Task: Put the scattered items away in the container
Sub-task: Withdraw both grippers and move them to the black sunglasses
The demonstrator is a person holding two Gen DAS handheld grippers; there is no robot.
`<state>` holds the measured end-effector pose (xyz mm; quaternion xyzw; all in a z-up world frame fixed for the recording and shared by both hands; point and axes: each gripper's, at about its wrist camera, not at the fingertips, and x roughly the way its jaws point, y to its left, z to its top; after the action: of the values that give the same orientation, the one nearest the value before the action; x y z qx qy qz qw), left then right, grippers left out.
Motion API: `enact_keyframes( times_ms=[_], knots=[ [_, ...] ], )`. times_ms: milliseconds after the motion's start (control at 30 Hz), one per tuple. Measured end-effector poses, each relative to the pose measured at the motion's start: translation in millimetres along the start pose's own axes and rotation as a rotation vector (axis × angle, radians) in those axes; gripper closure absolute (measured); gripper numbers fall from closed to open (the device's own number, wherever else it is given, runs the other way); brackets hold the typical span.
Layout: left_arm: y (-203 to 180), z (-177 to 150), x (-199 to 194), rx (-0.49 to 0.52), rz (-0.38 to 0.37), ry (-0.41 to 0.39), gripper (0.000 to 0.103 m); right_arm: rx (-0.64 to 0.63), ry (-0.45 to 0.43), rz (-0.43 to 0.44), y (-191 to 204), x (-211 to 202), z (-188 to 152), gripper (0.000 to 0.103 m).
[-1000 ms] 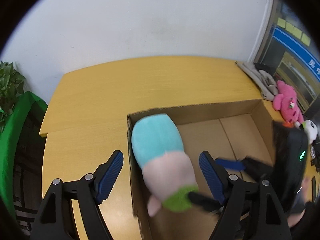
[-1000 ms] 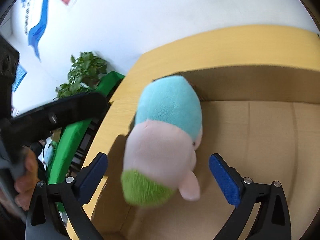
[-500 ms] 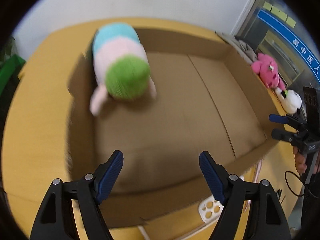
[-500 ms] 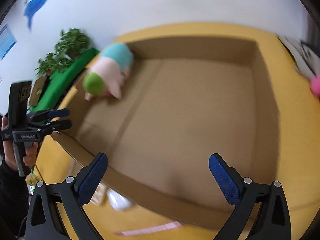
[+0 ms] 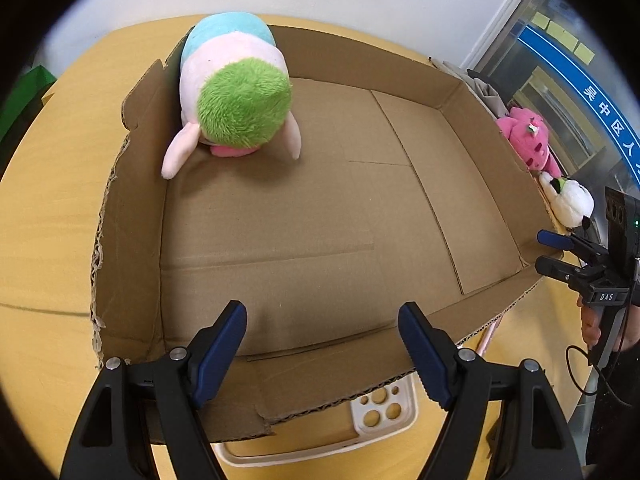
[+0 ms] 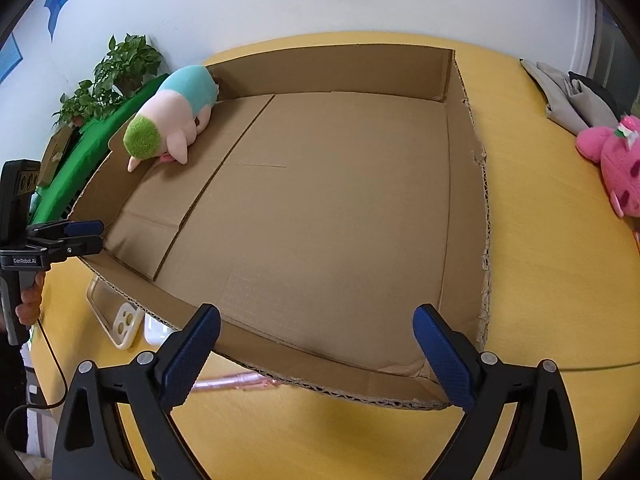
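Left wrist view: plush (image 5: 236, 92) lying in box (image 5: 132, 216) corner; left gripper (image 5: 322, 354) and right gripper (image 6: 316, 354) spread, empty, above surface (image 6: 540, 240).

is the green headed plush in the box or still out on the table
In. The plush lies on the floor of the cardboard box, tucked into its far left corner against the wall, with no tongs touching it.

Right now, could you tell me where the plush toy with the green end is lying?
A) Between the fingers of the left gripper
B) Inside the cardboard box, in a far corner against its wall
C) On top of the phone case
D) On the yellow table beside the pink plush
B: the plush toy lies on the floor of the cardboard box, tucked into the far corner against the wall, with both grippers open and well clear of it.
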<state>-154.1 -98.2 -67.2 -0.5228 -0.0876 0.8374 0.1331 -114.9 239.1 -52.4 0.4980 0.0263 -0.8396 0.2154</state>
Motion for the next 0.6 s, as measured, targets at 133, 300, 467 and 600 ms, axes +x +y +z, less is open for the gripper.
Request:
enact_keyframes(
  times_ms=[133,300,467,600],
  knots=[
    [-6,-13,-7,0.014,0.002,-0.01,0.025,-0.009,-0.001,-0.006,-10,0,-1,0.004],
    [-12,-21,-22,0.032,0.056,-0.049,0.025,-0.006,-0.006,-0.043,-10,-5,-1,0.003],
    [-30,-39,-60,0.074,0.035,-0.133,0.024,-0.049,-0.092,-0.028,11,-36,-11,0.0],
    [-60,-66,-73,0.116,-0.022,-0.164,0.024,-0.09,-0.161,-0.022,29,-59,-29,0.0]
  ],
)
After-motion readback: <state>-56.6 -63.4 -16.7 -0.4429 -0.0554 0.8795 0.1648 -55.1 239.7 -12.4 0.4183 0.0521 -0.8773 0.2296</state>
